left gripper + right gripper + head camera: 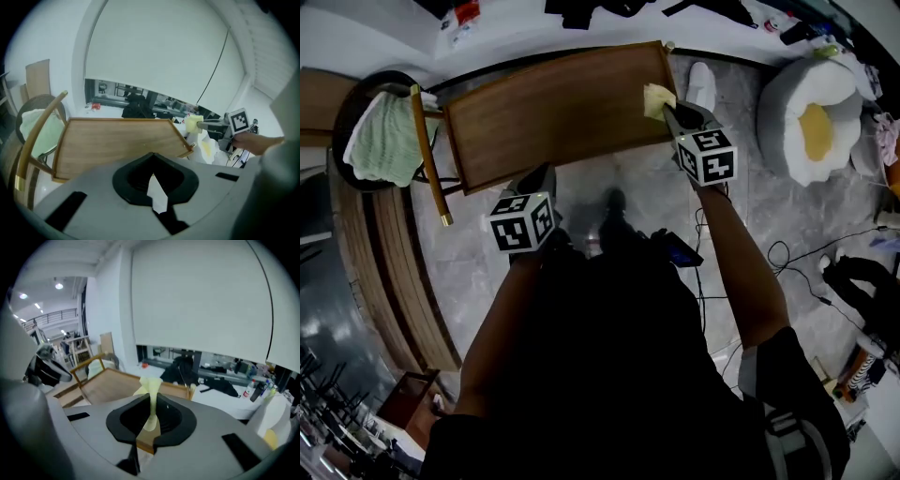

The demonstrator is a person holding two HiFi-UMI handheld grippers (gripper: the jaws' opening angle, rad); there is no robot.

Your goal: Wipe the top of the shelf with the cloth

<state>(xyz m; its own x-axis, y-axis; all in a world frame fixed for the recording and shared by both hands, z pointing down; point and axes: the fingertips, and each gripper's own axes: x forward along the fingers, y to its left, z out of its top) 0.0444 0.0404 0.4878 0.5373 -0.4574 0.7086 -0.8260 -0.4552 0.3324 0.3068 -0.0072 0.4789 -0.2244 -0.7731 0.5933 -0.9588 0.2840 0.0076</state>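
At smooth wooden shelf, right tool pinches crumpled yellow cloth; left tool closed.

- Right claw is gripping the yellow cloth at the shelf top's right corner.
- Left claw is hovering beside the shelf's near edge.
- Green towel is lying on the chair at left.
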